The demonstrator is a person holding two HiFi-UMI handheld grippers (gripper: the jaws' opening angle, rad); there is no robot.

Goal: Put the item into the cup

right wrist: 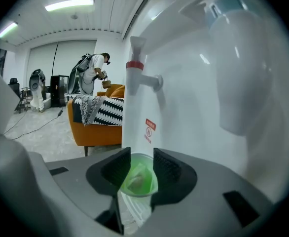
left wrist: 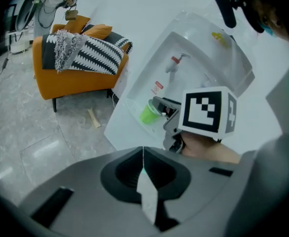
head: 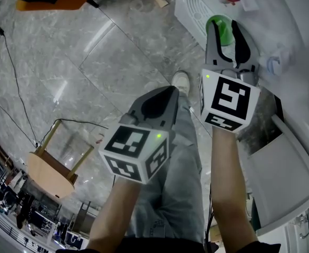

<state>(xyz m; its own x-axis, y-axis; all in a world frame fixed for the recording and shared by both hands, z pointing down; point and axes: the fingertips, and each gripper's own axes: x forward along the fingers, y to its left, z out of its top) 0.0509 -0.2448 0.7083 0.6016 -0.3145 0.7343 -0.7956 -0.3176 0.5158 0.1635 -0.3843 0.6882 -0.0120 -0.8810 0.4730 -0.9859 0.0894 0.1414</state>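
A pale sachet point(right wrist: 136, 179), seemingly a tea bag, sits inside the green cup point(right wrist: 150, 183) at the lower centre of the right gripper view. The cup stands upright, mouth up, on the ribbed drip tray point(right wrist: 133, 214) of a white water dispenser point(right wrist: 194, 83). The right gripper point(head: 223, 24) is released, its jaws spread to either side of the cup without squeezing it. The left gripper point(left wrist: 143, 163), low in the frame, is clenched on nothing. The sachet leans on the cup's inner wall, one corner up, its long axis tilted toward the upper right. It looks light, limp and easily torn, best pinched by its top edge. The thin cup would likely buckle or tip under a firm grip.
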